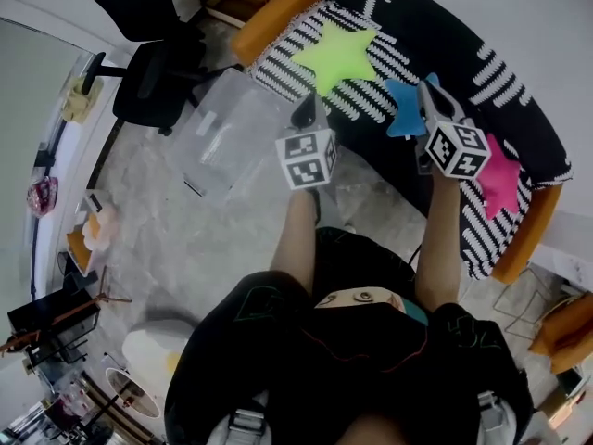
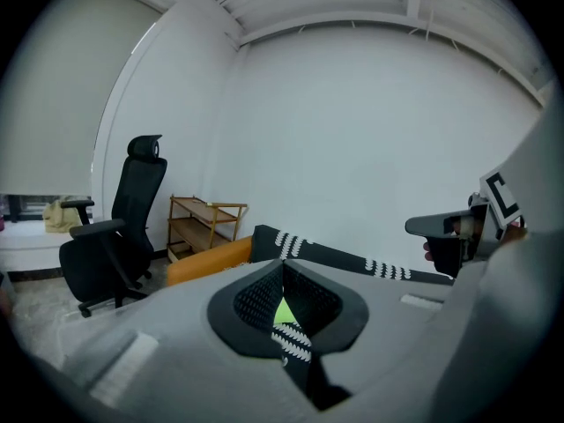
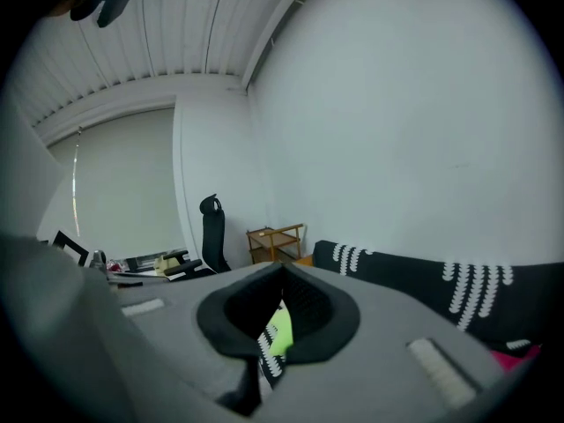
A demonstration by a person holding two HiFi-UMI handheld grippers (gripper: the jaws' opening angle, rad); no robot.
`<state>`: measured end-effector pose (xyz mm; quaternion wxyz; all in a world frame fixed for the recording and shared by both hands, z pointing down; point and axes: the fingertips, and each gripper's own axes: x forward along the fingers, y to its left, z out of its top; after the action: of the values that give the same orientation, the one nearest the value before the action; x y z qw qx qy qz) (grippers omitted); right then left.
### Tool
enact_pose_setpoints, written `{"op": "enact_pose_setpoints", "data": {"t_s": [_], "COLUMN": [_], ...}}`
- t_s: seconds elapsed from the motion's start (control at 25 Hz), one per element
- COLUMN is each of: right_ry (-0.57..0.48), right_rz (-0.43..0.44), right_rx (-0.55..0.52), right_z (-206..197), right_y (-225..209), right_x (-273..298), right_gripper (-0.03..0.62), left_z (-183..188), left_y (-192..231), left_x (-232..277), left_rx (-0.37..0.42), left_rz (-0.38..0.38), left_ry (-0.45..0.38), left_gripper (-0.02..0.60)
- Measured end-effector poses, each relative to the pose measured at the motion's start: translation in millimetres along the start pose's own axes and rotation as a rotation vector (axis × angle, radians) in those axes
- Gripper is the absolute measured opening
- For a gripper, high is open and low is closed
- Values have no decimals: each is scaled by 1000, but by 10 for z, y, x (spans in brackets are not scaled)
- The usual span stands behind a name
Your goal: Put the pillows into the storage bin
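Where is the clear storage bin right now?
In the head view, the storage bin stands on the floor left of the striped sofa, between it and the black office chair.

looks along the left gripper (image 2: 284, 267), pressed closed tip to tip and empty. catches a sliver of green pillow (image 2: 284, 312) on the striped sofa (image 2: 339, 256) through the notch. takes in a black office chair (image 2: 123, 227) and wooden shelf (image 2: 204, 223) at left, the right gripper (image 2: 449, 232) at far right.
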<state>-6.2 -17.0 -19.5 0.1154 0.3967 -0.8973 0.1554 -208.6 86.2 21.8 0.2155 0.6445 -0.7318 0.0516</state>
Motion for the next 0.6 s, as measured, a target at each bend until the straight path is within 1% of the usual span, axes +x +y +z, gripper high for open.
{"op": "enact_pose_setpoints", "data": {"t_s": [0.12,0.2,0.28,0.4,0.52,0.6], "right_ry": [49,83,137,220,322,353], "right_rz": [3,12,25,51,62,61], "right_rx": [3,0,-15,-41,-38,-34], "right_z": [-38,-114,-268,-537,-893,-1028], "right_y": [-163,-226,-244,-241,-274,-324], "right_x": [551,959,1354,1958,2253,2474], "right_gripper": [3,3,3,3,3,3], "left_z": [-126,-295,-509,-752,-1021,-1089], "left_y": [156,301,472,773,850,917], "left_x": [504,825,1097,1544,1805,2054], "left_rx": [-28,-54,-99,-149,-159,-150], "left_rz": [-5,-5,1,21,3,-14], "left_ry": [56,116,177,241,317,333], "left_gripper": [11,11,11,11,11,11]}}
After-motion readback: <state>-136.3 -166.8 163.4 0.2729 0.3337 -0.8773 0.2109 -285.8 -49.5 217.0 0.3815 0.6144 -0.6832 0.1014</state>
